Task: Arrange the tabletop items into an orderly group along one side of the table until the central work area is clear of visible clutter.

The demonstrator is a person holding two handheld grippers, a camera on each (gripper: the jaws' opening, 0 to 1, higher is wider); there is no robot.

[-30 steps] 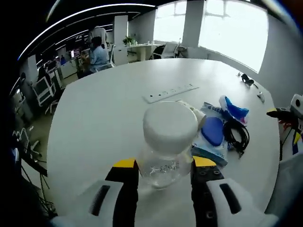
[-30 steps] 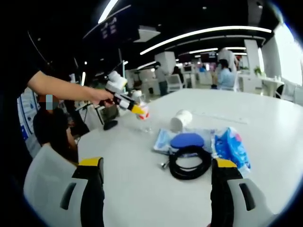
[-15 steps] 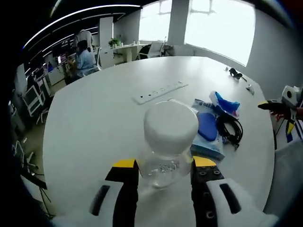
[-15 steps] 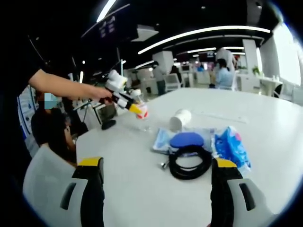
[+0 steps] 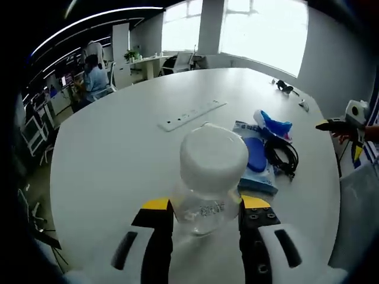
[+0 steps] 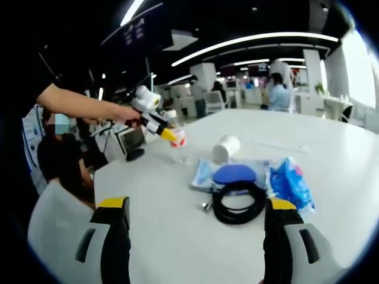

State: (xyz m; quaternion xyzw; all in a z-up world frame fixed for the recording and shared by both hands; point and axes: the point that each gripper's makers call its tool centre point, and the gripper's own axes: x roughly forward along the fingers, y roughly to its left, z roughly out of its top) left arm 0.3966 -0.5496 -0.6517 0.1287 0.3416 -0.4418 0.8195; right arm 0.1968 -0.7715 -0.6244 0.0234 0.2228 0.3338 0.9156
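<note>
**Left gripper view: jar held clear of the table, item cluster unchanged**

Left gripper view shows the white table point(image 5: 118, 154) with broad bare surface on the near and left sides of the black cable coil point(image 5: 281, 157); the table edge curves away beyond the power strip point(image 5: 192, 114).

Compared with one second ago, the jar point(image 5: 210, 177) sits the same between the jaws, while the table scene has shifted in the view. In the right gripper view the jar now hangs higher above the table than before.

The left gripper point(image 5: 206, 204) is clamped on the jar, both yellow-tipped jaws against its clear body below the white lid.

The right gripper point(image 6: 195, 204) stands wide apart, grasping nothing. Just behind the cable coil point(image 6: 238, 204) lie a blue pouch point(image 6: 234, 174), a blue packet point(image 6: 287, 183) and a white roll point(image 6: 226, 148).
</note>
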